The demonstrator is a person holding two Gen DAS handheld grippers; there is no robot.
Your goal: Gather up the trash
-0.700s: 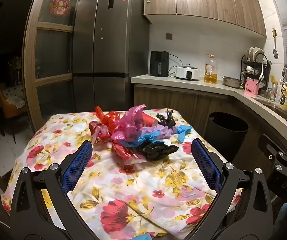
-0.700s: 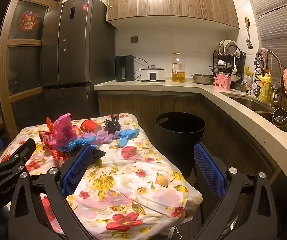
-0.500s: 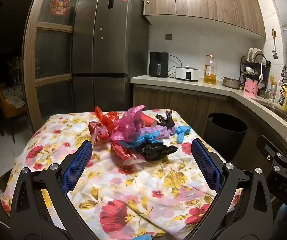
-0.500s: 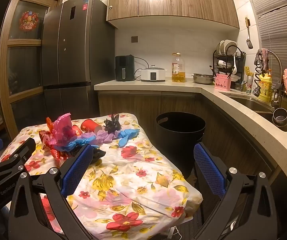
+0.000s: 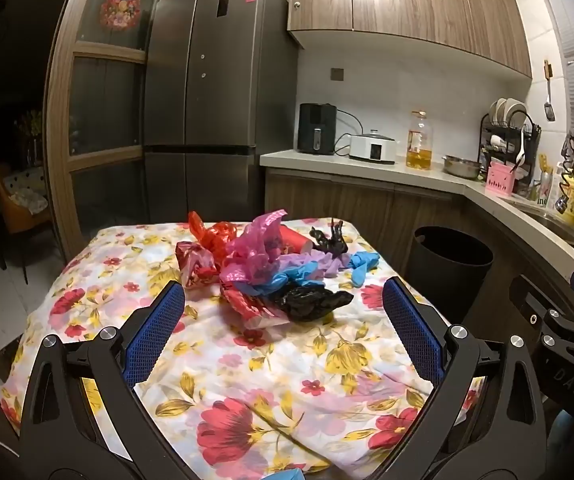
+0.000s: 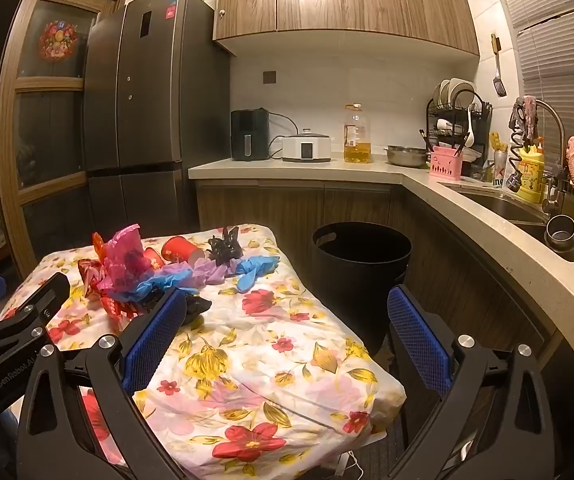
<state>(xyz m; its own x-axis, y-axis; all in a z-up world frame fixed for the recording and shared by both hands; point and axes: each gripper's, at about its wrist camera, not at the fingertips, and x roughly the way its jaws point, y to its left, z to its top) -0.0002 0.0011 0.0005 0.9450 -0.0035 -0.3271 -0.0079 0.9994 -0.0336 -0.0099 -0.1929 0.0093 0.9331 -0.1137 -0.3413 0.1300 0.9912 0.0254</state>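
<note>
A heap of crumpled plastic trash lies on the far half of a table with a flowered cloth: red and pink bags, blue and purple gloves, a black bag at the near side, a red cup. My left gripper is open, held short of the heap with nothing between its blue pads. In the right wrist view the same heap sits at the left. My right gripper is open over the table's right corner. A black bin stands on the floor right of the table.
A kitchen counter runs behind and along the right, with appliances, an oil bottle, a dish rack and a sink. A tall fridge stands behind the table. The left gripper's body shows at the right view's left edge.
</note>
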